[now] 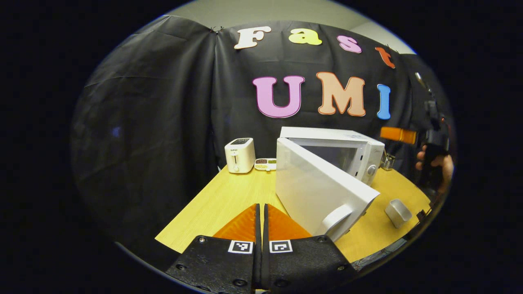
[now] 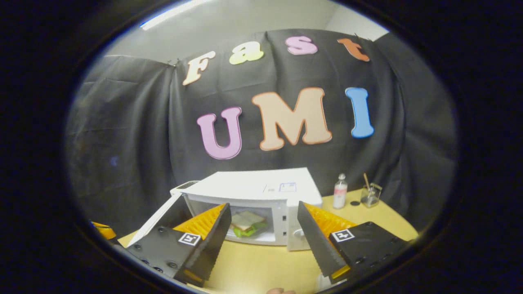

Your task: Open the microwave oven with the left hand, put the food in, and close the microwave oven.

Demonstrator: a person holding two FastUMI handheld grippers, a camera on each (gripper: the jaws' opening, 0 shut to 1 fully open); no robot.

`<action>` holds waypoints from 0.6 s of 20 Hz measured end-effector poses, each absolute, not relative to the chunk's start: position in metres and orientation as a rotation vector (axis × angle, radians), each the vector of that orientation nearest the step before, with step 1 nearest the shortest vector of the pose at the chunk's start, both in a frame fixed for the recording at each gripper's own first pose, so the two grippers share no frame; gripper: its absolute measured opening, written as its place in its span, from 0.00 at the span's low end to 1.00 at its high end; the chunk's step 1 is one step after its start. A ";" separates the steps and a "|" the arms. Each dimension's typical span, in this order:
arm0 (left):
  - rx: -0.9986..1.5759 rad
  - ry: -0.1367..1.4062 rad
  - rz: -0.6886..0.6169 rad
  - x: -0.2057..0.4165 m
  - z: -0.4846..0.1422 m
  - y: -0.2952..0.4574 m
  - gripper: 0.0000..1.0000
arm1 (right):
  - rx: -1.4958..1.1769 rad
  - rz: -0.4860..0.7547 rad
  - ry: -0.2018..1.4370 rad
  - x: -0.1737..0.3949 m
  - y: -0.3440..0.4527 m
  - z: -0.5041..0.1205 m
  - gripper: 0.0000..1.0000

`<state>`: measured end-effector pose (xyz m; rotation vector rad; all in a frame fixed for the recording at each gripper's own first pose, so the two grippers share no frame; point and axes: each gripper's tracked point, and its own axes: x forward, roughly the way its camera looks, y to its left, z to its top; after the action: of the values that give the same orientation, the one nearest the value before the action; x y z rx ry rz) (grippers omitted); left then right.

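Note:
The white microwave (image 2: 261,188) stands on the wooden table (image 2: 261,265) with its door (image 1: 322,188) swung wide open to the left. A sandwich (image 2: 246,223) with green filling lies inside the cavity. My left gripper (image 1: 261,206) is shut with nothing between its fingers, low over the table, just left of the door's handle (image 1: 337,218) and apart from it. Facing the open cavity from a short distance, my right gripper (image 2: 263,205) is open and holds nothing. The left gripper view also shows the right gripper (image 1: 398,134) far right, with the hand (image 1: 435,163) that holds it.
A white toaster (image 1: 240,155) and a small dish of snacks (image 1: 265,164) stand at the back left. A white cup (image 1: 397,212) lies on its side right of the door. A small bottle (image 2: 340,191) and a glass jar (image 2: 369,196) stand right of the microwave.

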<state>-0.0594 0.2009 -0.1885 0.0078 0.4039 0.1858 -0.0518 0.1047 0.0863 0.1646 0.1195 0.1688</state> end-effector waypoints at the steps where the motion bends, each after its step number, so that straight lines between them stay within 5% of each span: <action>1: 0.008 0.416 0.192 -0.055 -0.193 0.198 0.01 | 0.152 0.163 0.104 -0.062 0.093 0.101 0.99; 12: 0.101 0.517 0.193 -0.026 -0.236 0.169 0.01 | -0.040 0.088 0.027 -0.083 -0.015 0.124 0.99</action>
<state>-0.0259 0.1689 -0.2357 0.1012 0.5165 0.1933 -0.0832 -0.0154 0.1244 -0.0404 0.0271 0.0883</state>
